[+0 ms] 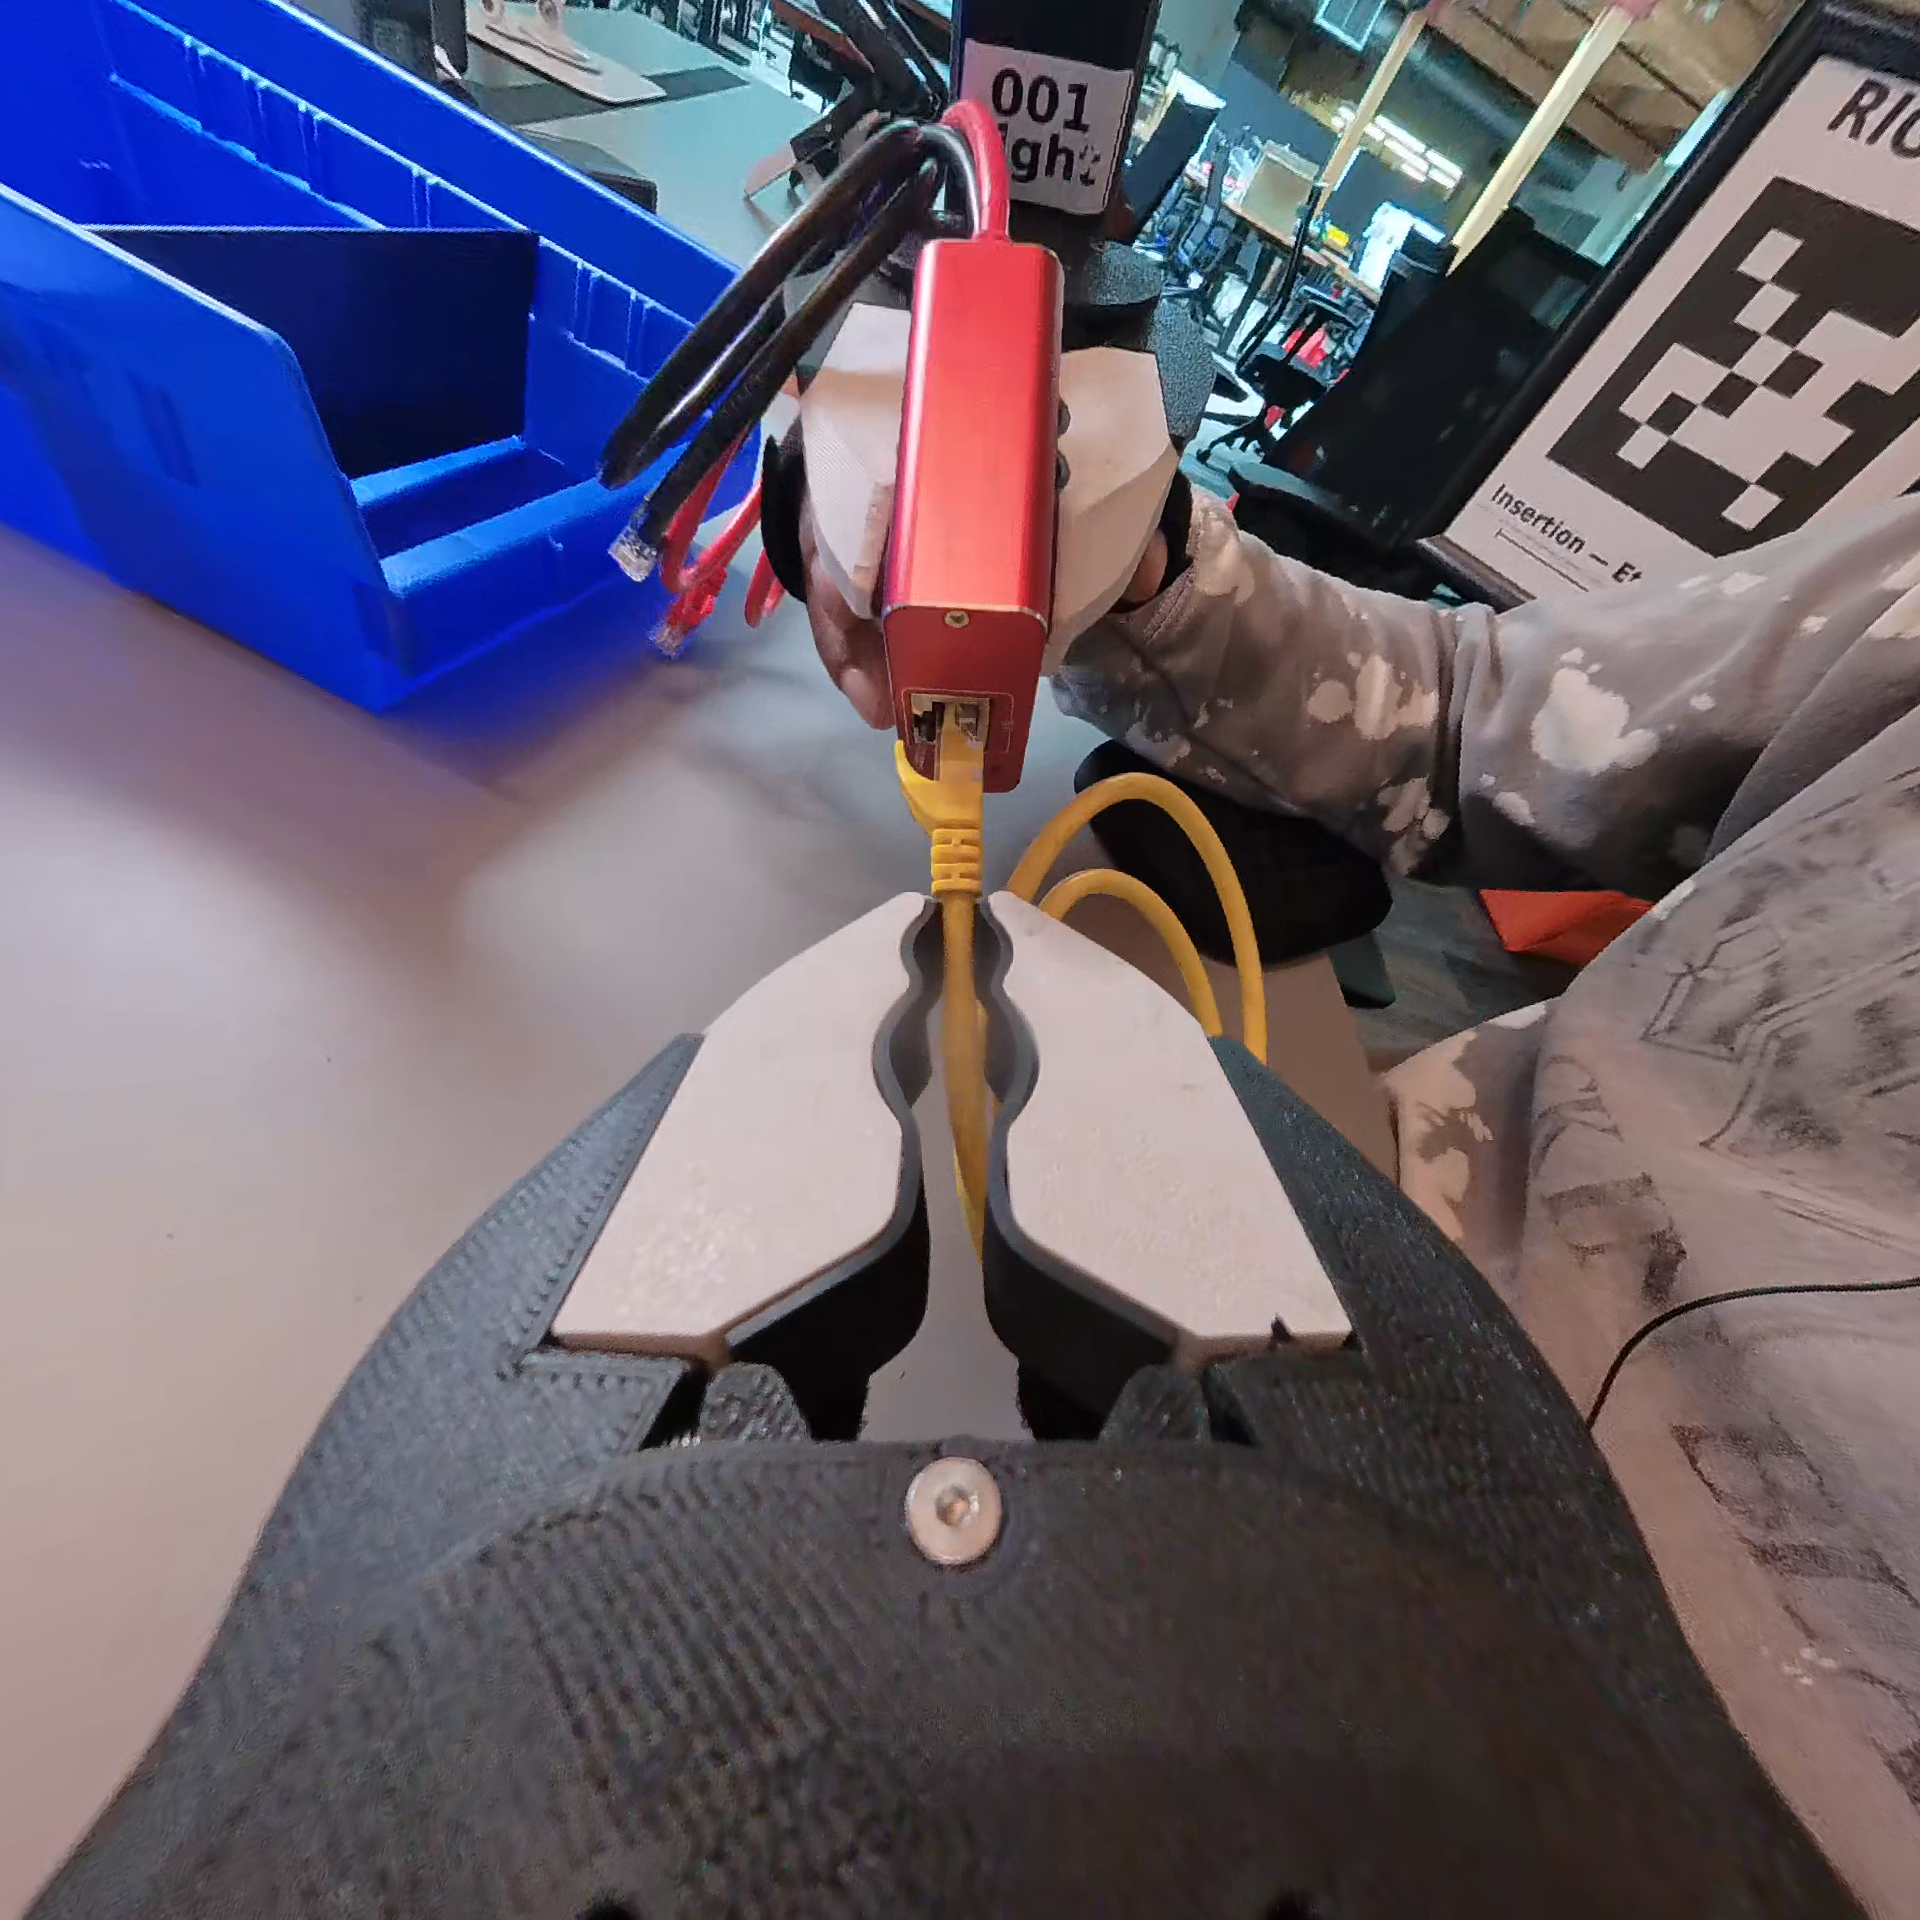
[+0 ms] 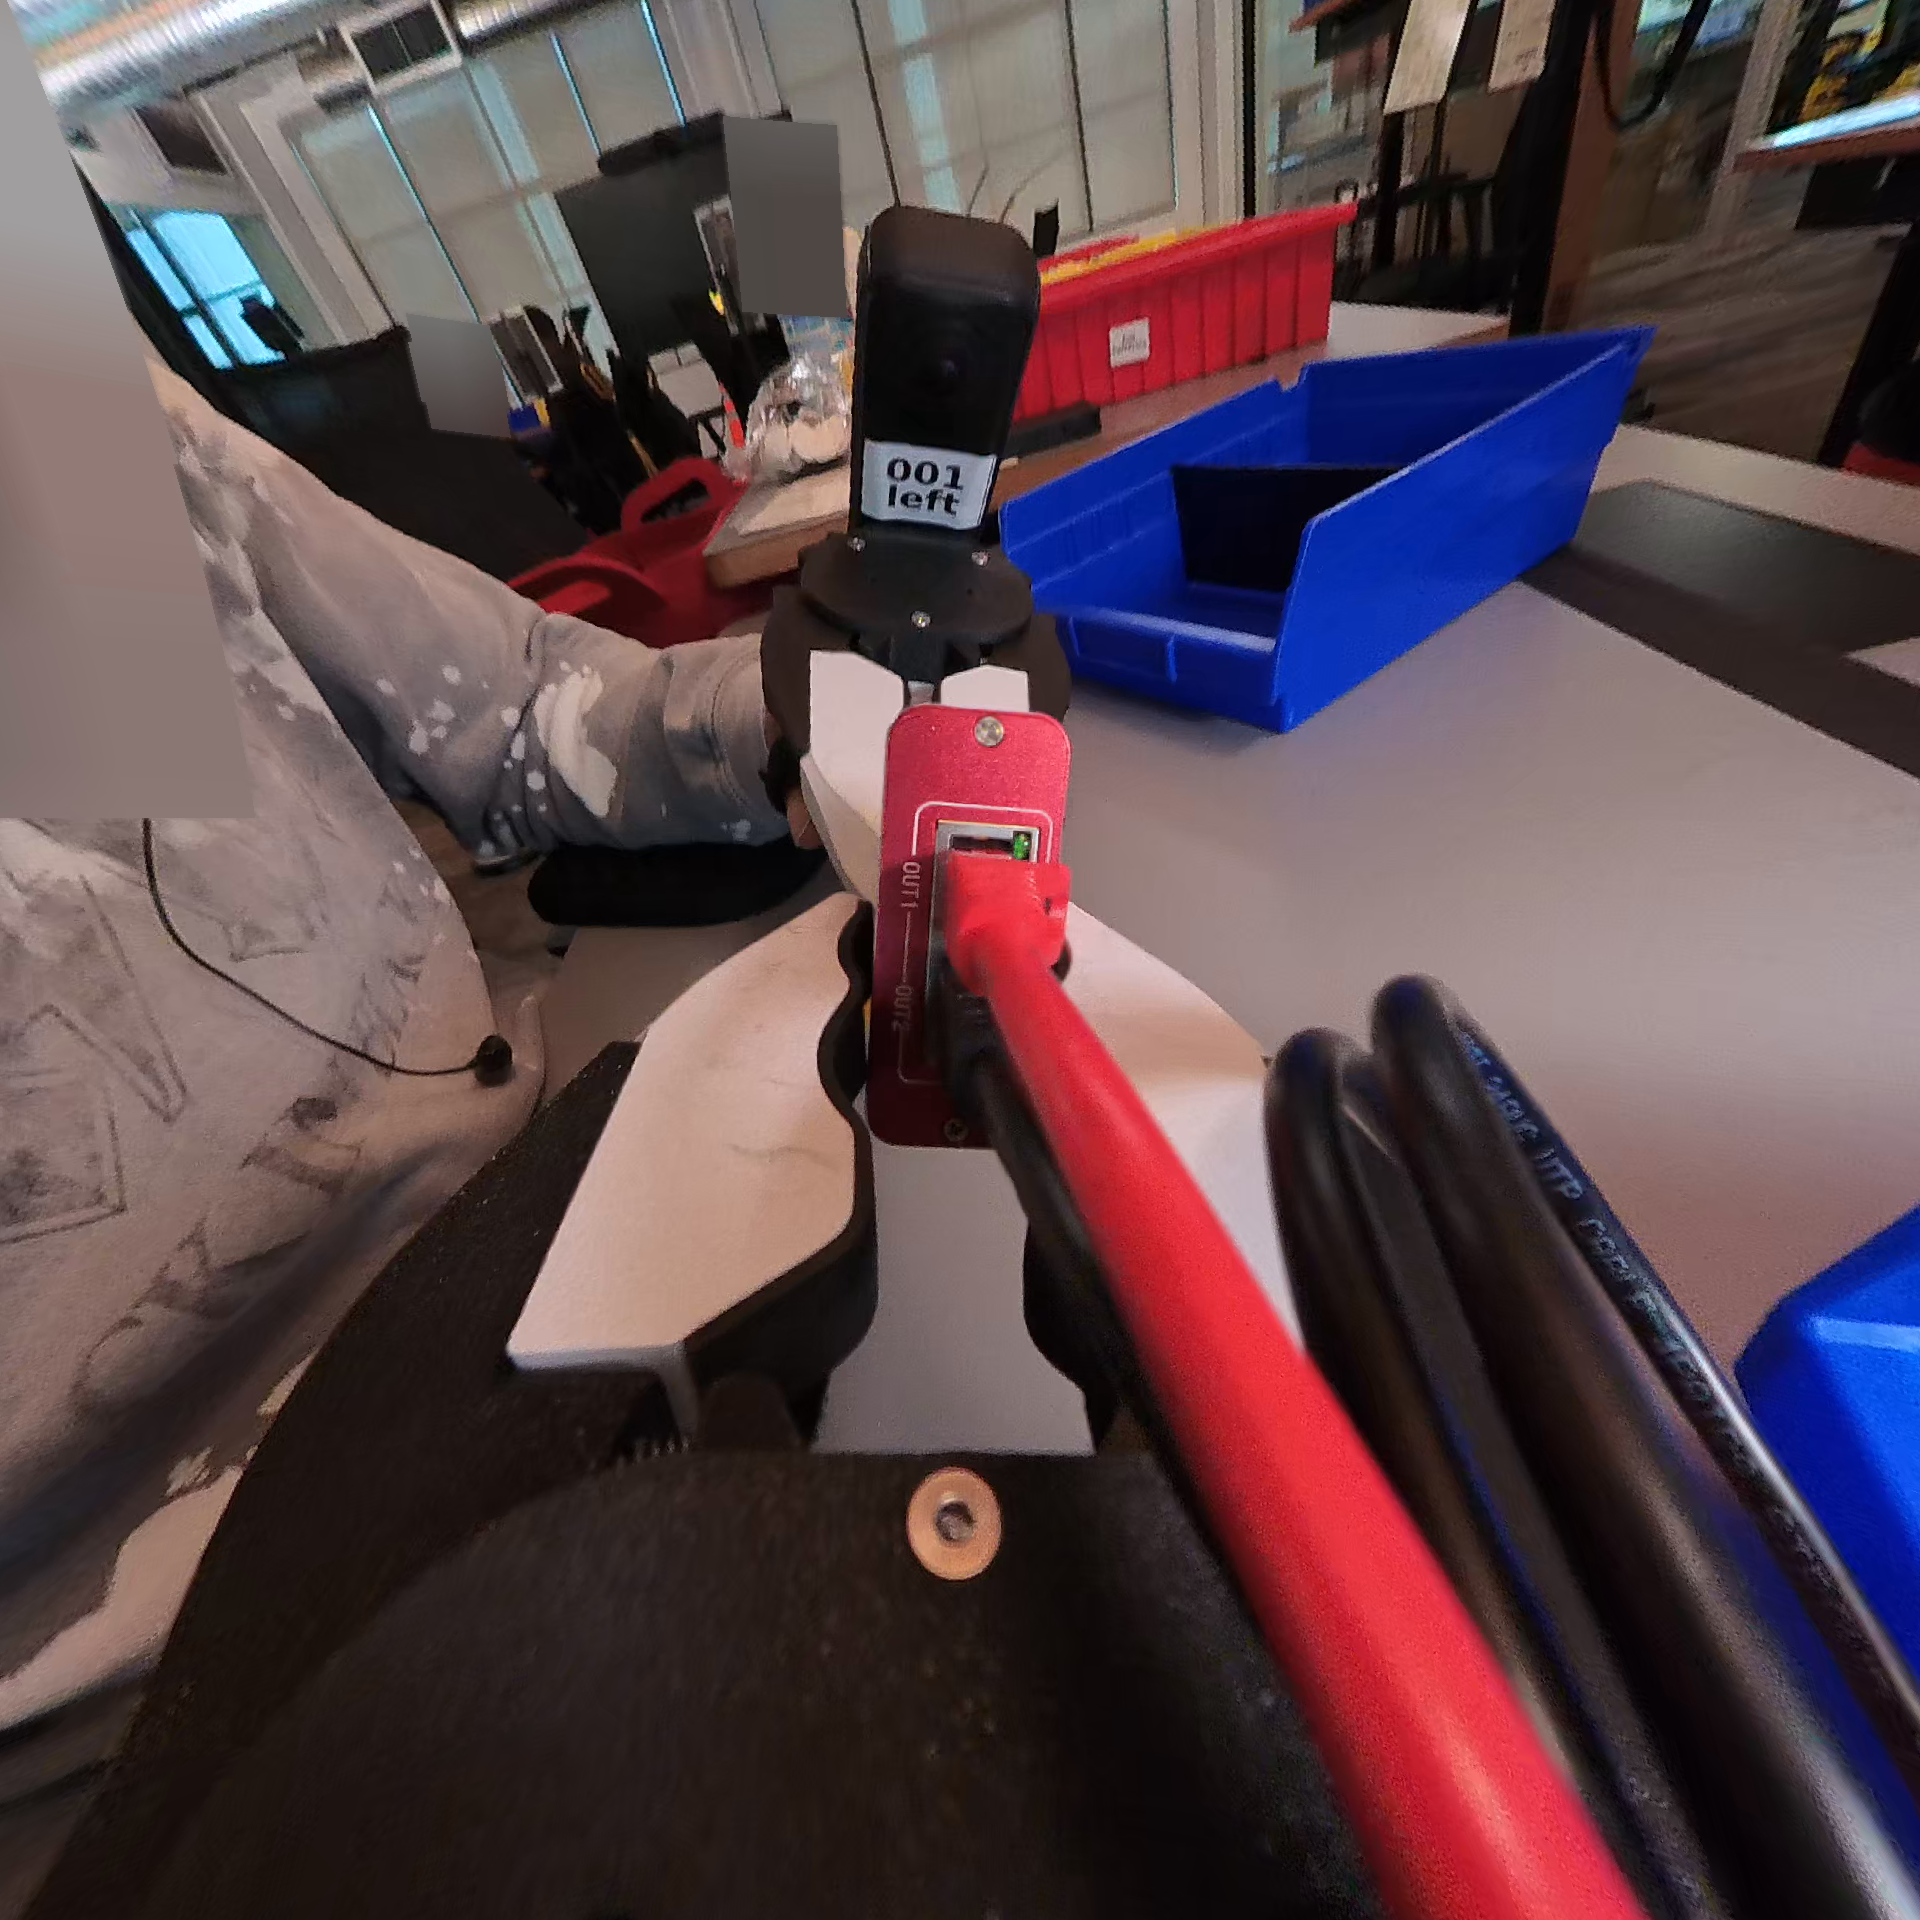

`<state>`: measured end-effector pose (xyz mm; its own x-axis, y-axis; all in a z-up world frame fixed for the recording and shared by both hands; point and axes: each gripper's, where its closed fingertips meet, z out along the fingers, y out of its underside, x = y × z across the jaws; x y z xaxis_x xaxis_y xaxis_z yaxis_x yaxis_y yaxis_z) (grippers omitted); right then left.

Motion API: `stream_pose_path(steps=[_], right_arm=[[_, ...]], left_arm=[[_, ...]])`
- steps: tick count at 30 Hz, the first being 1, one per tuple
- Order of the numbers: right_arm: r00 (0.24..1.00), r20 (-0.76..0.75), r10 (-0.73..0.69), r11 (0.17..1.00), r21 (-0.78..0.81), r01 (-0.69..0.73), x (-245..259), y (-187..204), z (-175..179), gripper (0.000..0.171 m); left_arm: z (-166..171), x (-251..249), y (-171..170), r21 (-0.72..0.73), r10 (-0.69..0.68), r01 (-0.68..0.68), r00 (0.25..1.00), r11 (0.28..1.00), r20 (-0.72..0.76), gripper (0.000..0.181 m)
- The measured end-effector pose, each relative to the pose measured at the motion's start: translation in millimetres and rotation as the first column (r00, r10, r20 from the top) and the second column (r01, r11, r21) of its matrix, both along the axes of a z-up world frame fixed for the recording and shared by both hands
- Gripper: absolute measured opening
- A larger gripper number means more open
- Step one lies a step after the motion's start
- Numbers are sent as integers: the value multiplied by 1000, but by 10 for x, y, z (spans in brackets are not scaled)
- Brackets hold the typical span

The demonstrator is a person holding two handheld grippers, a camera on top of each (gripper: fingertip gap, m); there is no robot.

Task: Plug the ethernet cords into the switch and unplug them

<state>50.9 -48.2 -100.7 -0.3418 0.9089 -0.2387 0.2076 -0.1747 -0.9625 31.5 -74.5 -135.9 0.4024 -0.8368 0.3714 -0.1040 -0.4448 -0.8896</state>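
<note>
Switch [image 2: 971, 914] body behind red cord [image 2: 1226, 1299]

A pale grey table [image 1: 260, 987] fills the near ground, and a blue plastic bin [image 1: 312, 416] with a dark divider stands on it. Behind it, a long red bin [image 2: 1184, 301] rests on another table. Large windows [image 2: 436, 187] with white frames let in daylight on one side. On the other side a board with a black-and-white square pattern [image 1: 1766, 343] leans upright. Farther off stand desks and office chairs [image 1: 1299, 312], under wooden beams [image 1: 1558, 114].
</note>
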Motion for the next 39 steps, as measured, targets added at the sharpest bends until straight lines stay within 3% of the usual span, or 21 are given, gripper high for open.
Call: stream_pose_path(steps=[6, 16, 25, 26, 28, 29, 31, 34, 36, 39], right_arm=[[999, -48, 14, 1000, -8, -14, -18, -42, 65, 29], [996, 80, 26, 999, 43, -30, -69, -97, -116, 28], [997, 72, -7, 1000, 18, 6, -147, -74, -127, 28], [997, 76, -8, 1000, 2, 8, -152, -72, -124, 28], [996, 88, -23, 999, -27, 25, -146, -35, -121, 28], [995, 101, -16, 999, -32, 19, -138, -42, -141, 98], [992, 128, -9, 1000, -28, 13, -147, -71, -193, 96], [982, 182, 59, 996, -75, -46, -195, -226, -274, 29], [962, 243, 123, 990, -90, -104, -213, -366, -398, 29], [953, 283, 105, 993, -83, -85, -222, -355, -493, 29]], left_arm=[[-10, 59, -46, 18, -20, 20, 1000, 1000, -24, 6], [-55, -41, -14, 25, -10, 12, 996, 1000, -84, 5], [-108, -107, -7, 47, -20, 26, 992, 999, -126, 6], [-99, -109, -15, 58, -22, 29, 992, 998, -126, 7], [-55, -101, 2, 101, 3, 11, 991, 995, -134, 29], [-26, -99, 8, 130, 16, 2, 990, 991, -137, 33], [25, -85, 12, 161, 31, -12, 992, 987, -120, 38], [78, -3, -2, 151, 26, -17, 998, 988, -56, 39], [57, 59, -43, 121, 0, 5, 999, 993, -39, 31], [-31, 54, -24, 62, 7, -2, 998, 998, -66, 27]])
